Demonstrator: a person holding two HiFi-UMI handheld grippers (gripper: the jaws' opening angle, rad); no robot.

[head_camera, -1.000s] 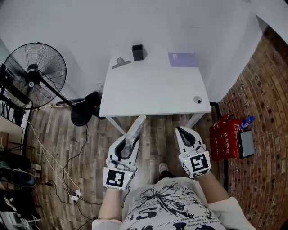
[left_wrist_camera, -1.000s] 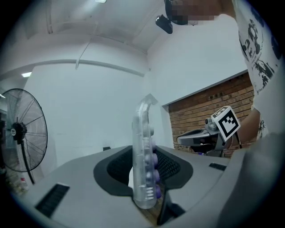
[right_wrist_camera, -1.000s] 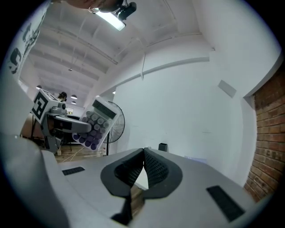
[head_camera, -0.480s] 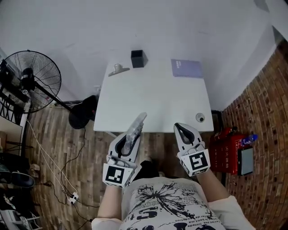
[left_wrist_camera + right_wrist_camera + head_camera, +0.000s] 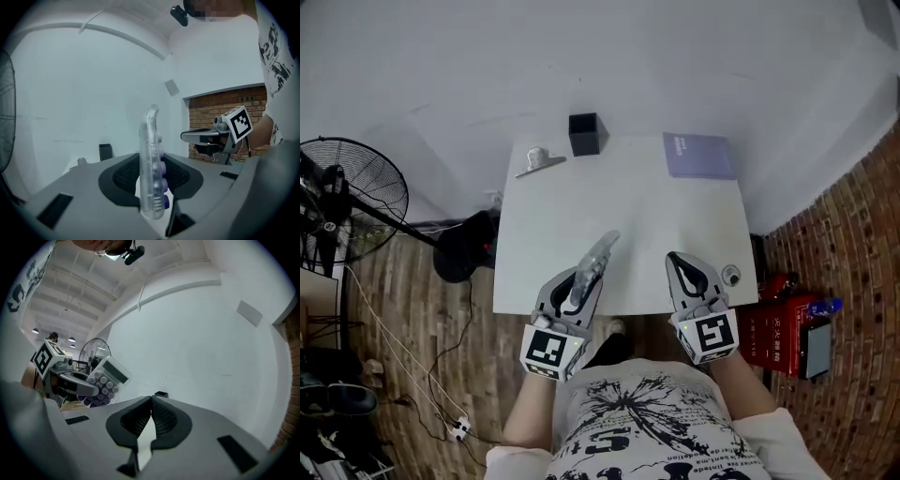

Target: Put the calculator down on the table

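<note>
One standing fan (image 5: 337, 202) stood far left. One white counter (image 5: 647, 225) carried four items: gray clip-like piece (image 5: 539, 159), black square container (image 5: 585, 134), purple booklet (image 5: 698, 155), small round object (image 5: 730, 275). Two grippers: the left hand-held gripper (image 5: 584, 281) pinched the one clear calculator (image 5: 600, 255), edge-up, over the counter's near edge. The right hand-held gripper (image 5: 684, 267) was pressed together, empty.

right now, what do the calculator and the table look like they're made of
Calculator: clear, glossy plastic shell, since its edge is see-through in the left gripper view; the round keys, purple and pale, look like plastic or rubber. Table: smooth white matte top, probably laminate or painted board; the pictures leave that open.
</note>
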